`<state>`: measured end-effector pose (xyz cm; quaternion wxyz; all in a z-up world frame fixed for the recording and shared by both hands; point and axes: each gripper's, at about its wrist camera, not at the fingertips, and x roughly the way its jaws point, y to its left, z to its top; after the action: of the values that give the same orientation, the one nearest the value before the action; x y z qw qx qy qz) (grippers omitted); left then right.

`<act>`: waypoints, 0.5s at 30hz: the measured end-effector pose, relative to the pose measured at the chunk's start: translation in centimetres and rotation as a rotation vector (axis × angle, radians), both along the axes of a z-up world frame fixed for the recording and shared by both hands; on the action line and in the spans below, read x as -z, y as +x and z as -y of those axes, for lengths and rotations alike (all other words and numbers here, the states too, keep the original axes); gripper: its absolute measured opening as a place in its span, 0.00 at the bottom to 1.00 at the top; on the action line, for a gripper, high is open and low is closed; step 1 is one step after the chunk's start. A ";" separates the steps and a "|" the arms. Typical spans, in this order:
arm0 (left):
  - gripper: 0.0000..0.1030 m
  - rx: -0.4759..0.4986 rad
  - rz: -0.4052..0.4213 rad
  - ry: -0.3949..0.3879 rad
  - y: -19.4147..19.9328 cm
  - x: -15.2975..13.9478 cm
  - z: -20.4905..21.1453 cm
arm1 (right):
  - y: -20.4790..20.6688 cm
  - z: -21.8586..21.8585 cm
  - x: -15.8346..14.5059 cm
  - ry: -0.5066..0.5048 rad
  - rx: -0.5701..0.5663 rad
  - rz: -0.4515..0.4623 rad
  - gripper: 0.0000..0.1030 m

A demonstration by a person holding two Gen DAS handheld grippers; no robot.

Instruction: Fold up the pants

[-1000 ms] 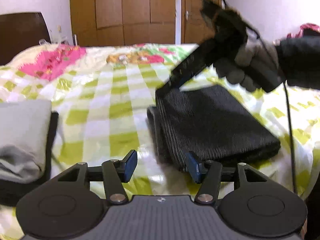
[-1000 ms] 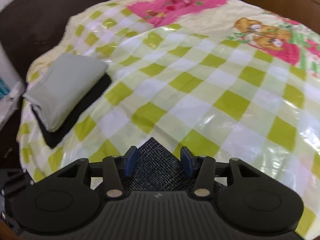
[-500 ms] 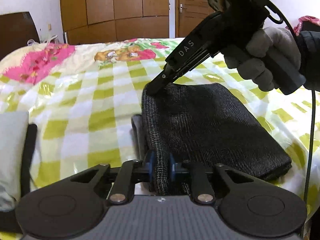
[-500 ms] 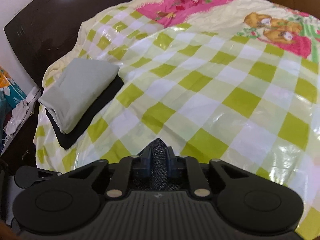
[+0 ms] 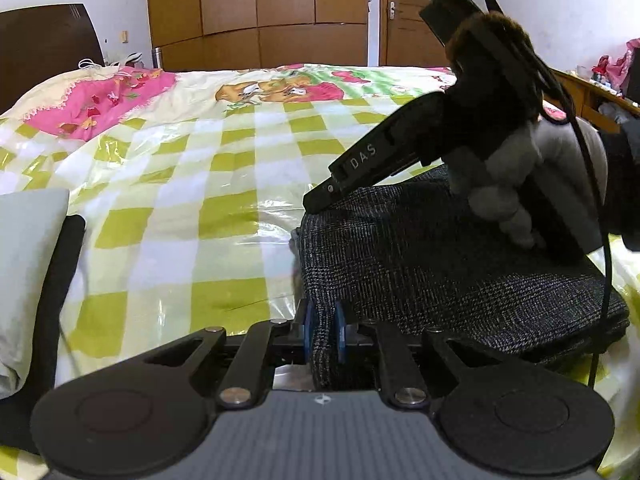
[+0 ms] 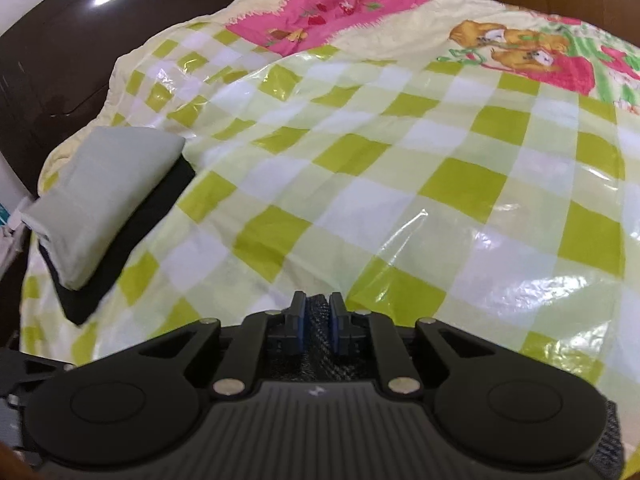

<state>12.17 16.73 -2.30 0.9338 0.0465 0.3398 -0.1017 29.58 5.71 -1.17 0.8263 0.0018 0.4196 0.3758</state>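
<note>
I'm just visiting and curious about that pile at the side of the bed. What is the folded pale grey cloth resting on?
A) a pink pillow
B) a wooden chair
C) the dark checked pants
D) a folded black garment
D: in the right wrist view the pale grey cloth lies on top of a folded black garment, whose edge sticks out beneath it on the bedspread.

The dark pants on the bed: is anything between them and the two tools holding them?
Nothing visible. The left tool and the right tool are each shut directly on an edge of the folded dark pants, with only cloth between their blue pads.
</note>
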 end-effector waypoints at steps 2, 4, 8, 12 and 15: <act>0.26 0.001 0.003 0.016 0.0 0.0 0.2 | 0.0 0.3 0.7 0.019 0.022 0.010 0.15; 0.27 0.002 0.007 0.030 -0.2 -0.4 0.4 | 0.2 0.6 0.9 0.035 0.049 0.004 0.22; 0.28 0.004 0.022 0.054 -0.8 -2.0 0.4 | -0.3 1.2 -0.6 0.043 0.074 0.017 0.25; 0.28 -0.009 0.073 0.090 -1.1 -4.0 0.7 | -1.8 2.3 -3.4 0.017 0.106 0.085 0.25; 0.28 0.002 0.099 0.102 -0.4 -4.8 1.4 | -2.7 3.4 -4.5 -0.032 0.148 0.121 0.25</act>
<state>11.75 15.32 2.52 0.9459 0.0992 0.2977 -0.0825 26.86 2.28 3.35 0.8754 -0.0031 0.3738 0.3065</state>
